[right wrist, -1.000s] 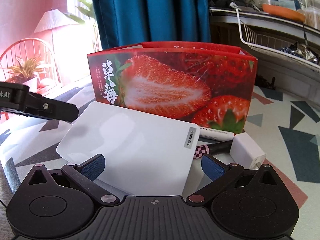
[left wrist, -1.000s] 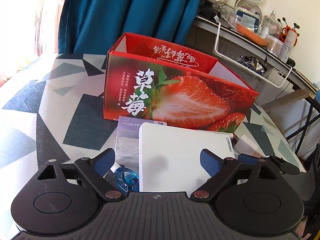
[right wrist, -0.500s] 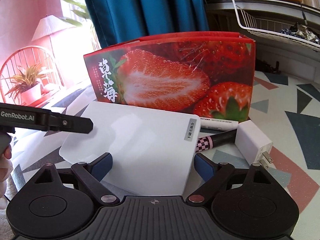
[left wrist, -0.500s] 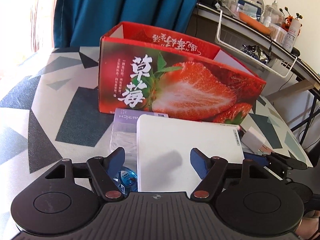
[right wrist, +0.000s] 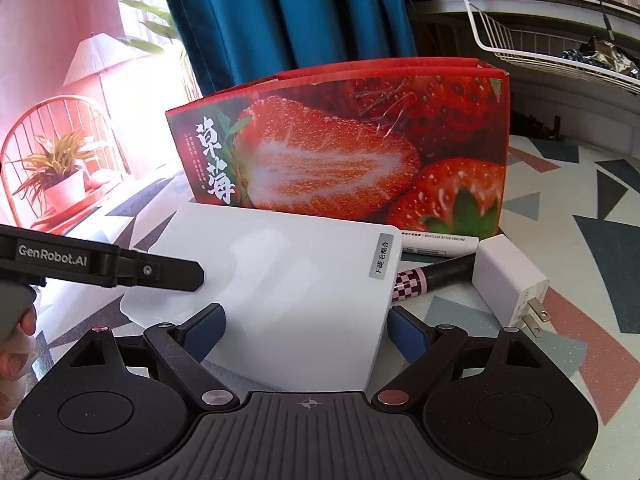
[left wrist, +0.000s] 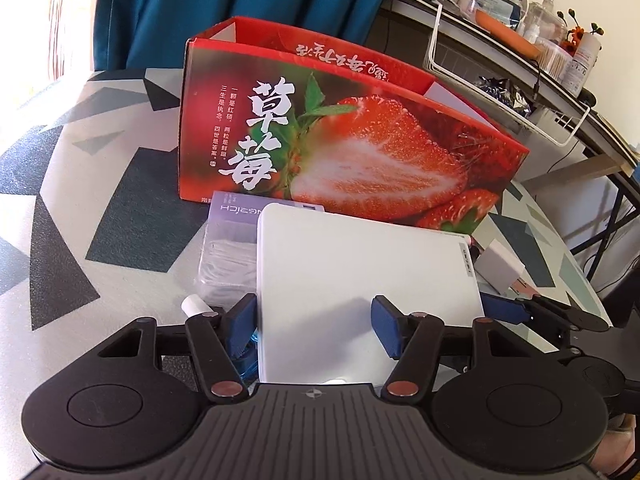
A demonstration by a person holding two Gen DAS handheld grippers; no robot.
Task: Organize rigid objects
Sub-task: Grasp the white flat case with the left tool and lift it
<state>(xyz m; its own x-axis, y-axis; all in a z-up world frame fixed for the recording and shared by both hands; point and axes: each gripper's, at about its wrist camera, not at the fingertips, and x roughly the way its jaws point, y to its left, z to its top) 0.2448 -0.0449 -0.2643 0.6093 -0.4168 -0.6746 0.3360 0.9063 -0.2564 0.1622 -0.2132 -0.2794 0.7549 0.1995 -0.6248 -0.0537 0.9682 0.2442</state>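
Still closing over the white box (left wrist: 360, 280), left hand-held gripper (left wrist: 312, 320) half-wide, right hand-held gripper (right wrist: 306, 322) wide: risks skidding into strawberry carton (left wrist: 340, 140) ahead.

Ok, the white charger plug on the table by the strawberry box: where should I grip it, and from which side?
Grip the white charger plug across its two long flat sides, coming down from above. It lies flat on the patterned table, prongs pointing toward the camera, so keep the pads on the smooth body behind them. The checkered pen lies right against one side, so that clearance looks tight.
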